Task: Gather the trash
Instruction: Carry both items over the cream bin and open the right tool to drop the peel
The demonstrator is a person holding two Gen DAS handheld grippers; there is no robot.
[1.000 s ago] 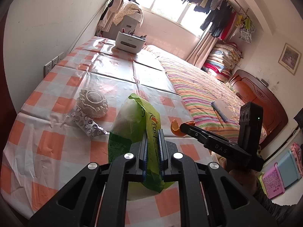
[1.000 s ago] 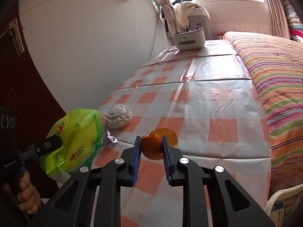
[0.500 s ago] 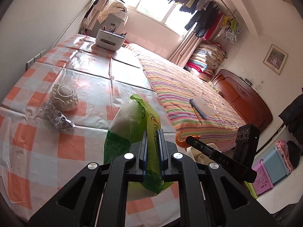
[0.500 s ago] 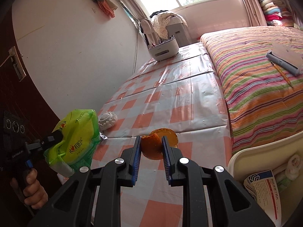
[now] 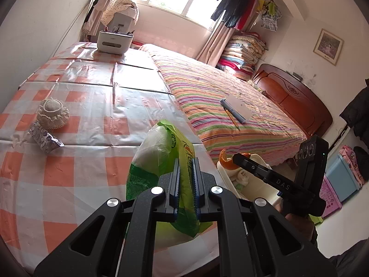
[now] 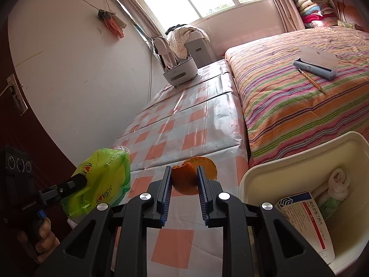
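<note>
My left gripper [image 5: 185,164] is shut on a green plastic tissue pack [image 5: 159,159] and holds it above the near edge of the checkered table [image 5: 92,106]; the pack also shows in the right wrist view [image 6: 101,180]. My right gripper [image 6: 184,173] is shut on an orange peel [image 6: 186,180], held over the table's corner beside a cream waste bin [image 6: 299,145]. The peel also shows in the left wrist view [image 5: 224,160], above the bin [image 5: 251,182]. The bin holds a medicine box [image 6: 306,221] and wrapped paper.
On the table lie a foil blister pack [image 5: 45,139], a lace-trimmed pincushion [image 5: 53,113] and, at the far end, a white organiser box [image 5: 114,42]. A striped bed [image 5: 230,106] with a case and pencil runs along the table's right side.
Both grippers have swung right and back from the table toward the bin, each keeping its load. The bin has come fully into the right wrist view.
</note>
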